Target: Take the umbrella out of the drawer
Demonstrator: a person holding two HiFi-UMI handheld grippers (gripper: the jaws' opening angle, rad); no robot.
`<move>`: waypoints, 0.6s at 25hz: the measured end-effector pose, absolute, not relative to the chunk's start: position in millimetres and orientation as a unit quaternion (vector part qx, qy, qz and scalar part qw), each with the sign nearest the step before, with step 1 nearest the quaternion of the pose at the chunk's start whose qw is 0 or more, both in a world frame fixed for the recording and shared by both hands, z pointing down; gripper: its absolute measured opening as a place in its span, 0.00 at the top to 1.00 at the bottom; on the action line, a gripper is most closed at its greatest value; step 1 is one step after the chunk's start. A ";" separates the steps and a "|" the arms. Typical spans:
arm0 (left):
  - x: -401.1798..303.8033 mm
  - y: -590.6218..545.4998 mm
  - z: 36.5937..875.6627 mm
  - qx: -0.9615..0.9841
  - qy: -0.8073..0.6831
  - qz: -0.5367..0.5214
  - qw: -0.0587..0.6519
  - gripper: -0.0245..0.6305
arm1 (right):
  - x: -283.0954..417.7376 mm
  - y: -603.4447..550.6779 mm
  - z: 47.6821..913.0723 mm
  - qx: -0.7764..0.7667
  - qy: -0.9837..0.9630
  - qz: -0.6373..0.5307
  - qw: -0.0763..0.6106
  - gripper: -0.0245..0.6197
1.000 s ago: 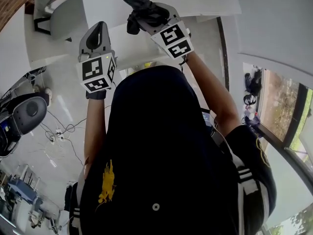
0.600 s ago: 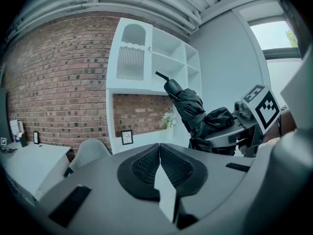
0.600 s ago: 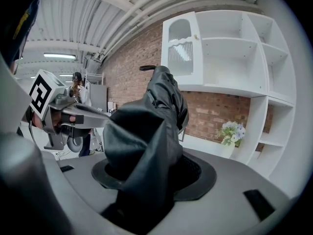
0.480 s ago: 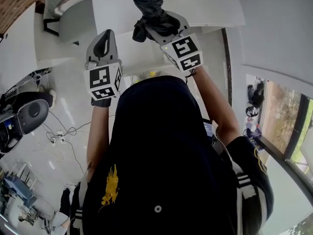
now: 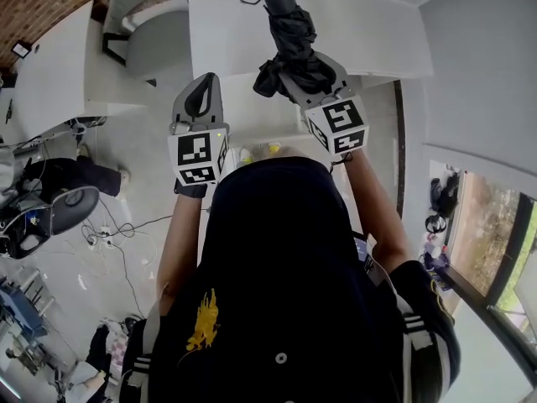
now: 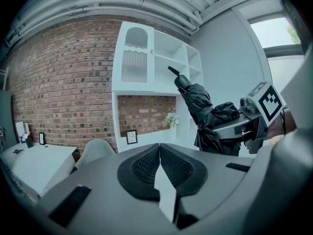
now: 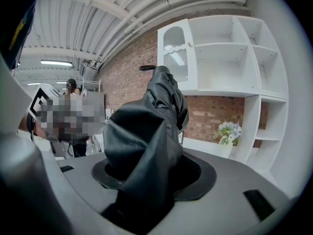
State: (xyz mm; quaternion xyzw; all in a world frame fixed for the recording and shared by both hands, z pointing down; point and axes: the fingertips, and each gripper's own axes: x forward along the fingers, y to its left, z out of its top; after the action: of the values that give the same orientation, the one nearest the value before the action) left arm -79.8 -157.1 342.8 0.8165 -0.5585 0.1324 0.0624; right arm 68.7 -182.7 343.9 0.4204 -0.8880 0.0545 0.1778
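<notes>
A black folded umbrella [image 5: 289, 32] sticks up and forward out of my right gripper [image 5: 304, 72], its handle and wrist loop pointing away from me above the white counter [image 5: 377, 23]. In the right gripper view the umbrella's bunched fabric [image 7: 146, 131] fills the space between the jaws, and my right gripper [image 7: 154, 173] is shut on it. My left gripper [image 5: 201, 99] hovers to the left of it, apart from the umbrella, with its pads [image 6: 146, 163] pressed together on nothing. From the left gripper view the umbrella [image 6: 198, 104] shows at the right. My body hides the drawer.
A white shelf unit [image 7: 230, 72] stands against a brick wall [image 6: 63, 92], with a small vase of flowers [image 7: 229, 133] on its ledge. A grey chair [image 5: 159, 40] and a white table [image 5: 50, 82] are at the left. Cables [image 5: 109, 233] lie on the floor.
My right gripper has risen a little with the umbrella, whose handle end now shows in full. The left gripper has stayed shut beside it.
</notes>
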 end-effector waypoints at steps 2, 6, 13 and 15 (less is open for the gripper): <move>-82.1 -155.5 343.9 0.817 -0.557 0.134 0.063 0.93 | 68.5 -179.3 342.3 0.424 -0.887 0.058 0.173 0.55; -87.8 -154.8 343.1 0.817 -0.557 0.135 0.063 0.93 | 65.0 -176.8 339.4 0.428 -0.886 0.064 0.165 0.55; -88.1 -158.3 341.0 0.821 -0.552 0.133 0.060 0.93 | 64.3 -177.2 334.6 0.435 -0.884 0.064 0.158 0.55; -88.4 -159.0 341.1 0.822 -0.551 0.133 0.060 0.93 | 64.1 -177.4 334.7 0.435 -0.884 0.062 0.158 0.55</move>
State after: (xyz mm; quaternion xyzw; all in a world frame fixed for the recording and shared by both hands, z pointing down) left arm -88.4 -159.0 341.1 0.8217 -0.5510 0.1329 0.0597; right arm 64.1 -177.4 334.7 0.4346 -0.8845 0.0617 0.1581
